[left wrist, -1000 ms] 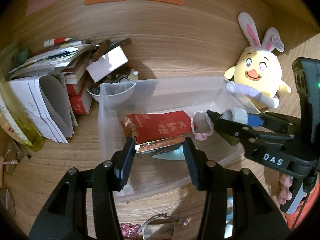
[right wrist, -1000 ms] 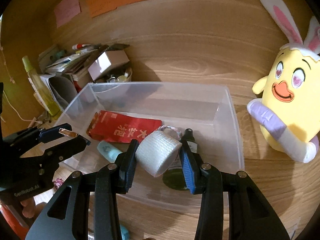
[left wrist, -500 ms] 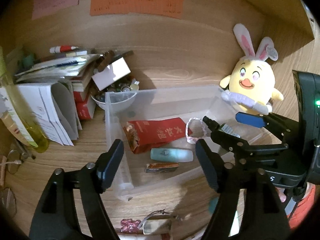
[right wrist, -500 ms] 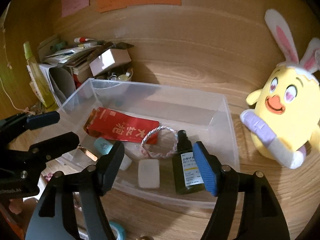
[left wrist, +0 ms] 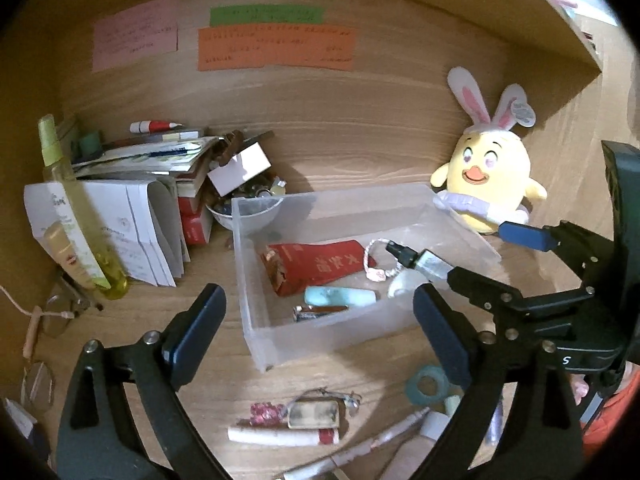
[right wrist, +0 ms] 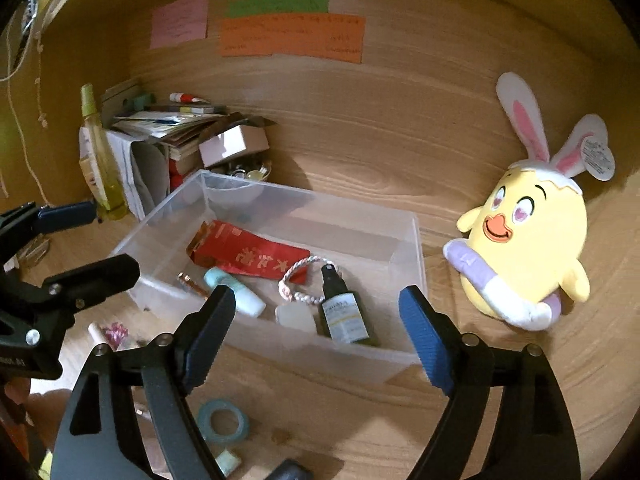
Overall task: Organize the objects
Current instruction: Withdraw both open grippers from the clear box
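A clear plastic bin point(left wrist: 256, 336) point(right wrist: 404, 236) stands on the wooden desk. In it lie a red packet point(left wrist: 320, 264) point(right wrist: 248, 254), a pale blue tube point(left wrist: 340, 296) point(right wrist: 234, 292), a small foil bar point(left wrist: 320, 312), a pink braided bracelet point(right wrist: 298, 280), a white roll point(right wrist: 296, 316) and a dark spray bottle point(right wrist: 344, 312). My left gripper point(left wrist: 320, 328) is open and empty, held back above the bin's near side. My right gripper point(right wrist: 316, 324) is open and empty over the bin's front wall; it also shows in the left wrist view point(left wrist: 500, 256).
A yellow bunny-eared plush point(left wrist: 492, 184) point(right wrist: 528, 240) stands right of the bin. Papers, books, a bowl of bits point(left wrist: 248, 208) and a yellow spray bottle point(left wrist: 80, 216) crowd the left. A teal tape ring point(right wrist: 222, 420), a keychain tag point(left wrist: 316, 414), a tube and pens lie in front.
My right gripper let go of the white roll into the bin, my left let go of the foil bar. Both opened wide and drew back and up.
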